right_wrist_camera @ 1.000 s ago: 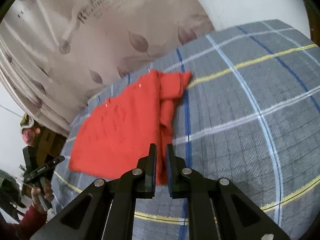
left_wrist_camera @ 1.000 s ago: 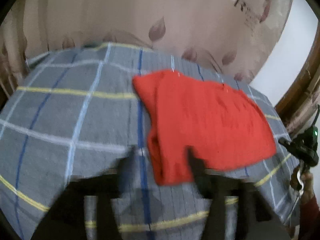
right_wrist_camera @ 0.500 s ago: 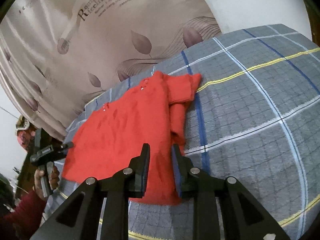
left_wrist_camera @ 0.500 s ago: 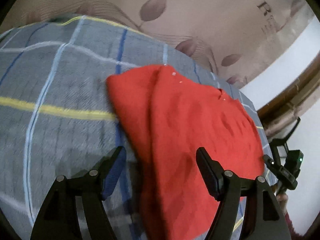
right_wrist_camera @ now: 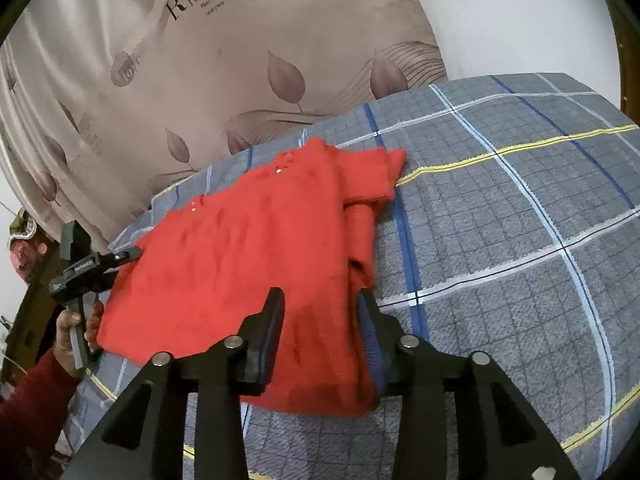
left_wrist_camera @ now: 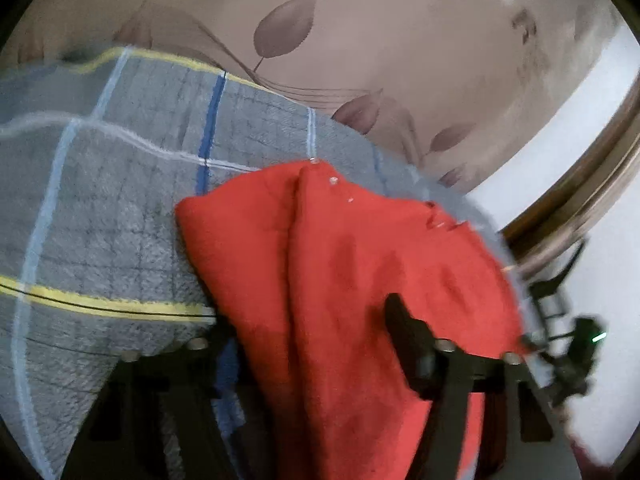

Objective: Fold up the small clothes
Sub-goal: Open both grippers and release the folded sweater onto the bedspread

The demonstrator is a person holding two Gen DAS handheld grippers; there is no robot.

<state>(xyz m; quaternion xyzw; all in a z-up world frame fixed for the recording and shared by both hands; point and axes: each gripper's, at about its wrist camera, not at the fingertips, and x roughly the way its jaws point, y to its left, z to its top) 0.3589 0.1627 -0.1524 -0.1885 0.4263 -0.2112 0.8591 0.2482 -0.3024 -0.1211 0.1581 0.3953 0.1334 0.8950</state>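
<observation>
A small red garment [right_wrist_camera: 248, 256] lies flat on the grey plaid bedcover [right_wrist_camera: 500, 208], one side folded over itself. My right gripper [right_wrist_camera: 320, 320] is open, its jaws astride the garment's near folded edge. In the left wrist view the garment [left_wrist_camera: 360, 280] fills the middle. My left gripper [left_wrist_camera: 304, 332] is open wide at the garment's near edge; its right finger [left_wrist_camera: 404, 328] is over the cloth and its left finger is partly hidden by the cloth. The left gripper also shows in the right wrist view [right_wrist_camera: 120, 258] at the garment's left corner.
A beige leaf-print curtain [right_wrist_camera: 240, 60] hangs behind the bed. A white wall [right_wrist_camera: 520, 20] and a brown wooden frame [left_wrist_camera: 580, 184] are to the side. The bedcover's bare part [left_wrist_camera: 100, 220] stretches left of the garment.
My right gripper has opened from nearly shut and moved onto the garment's near edge. My left gripper has moved forward and lower over its end of the garment.
</observation>
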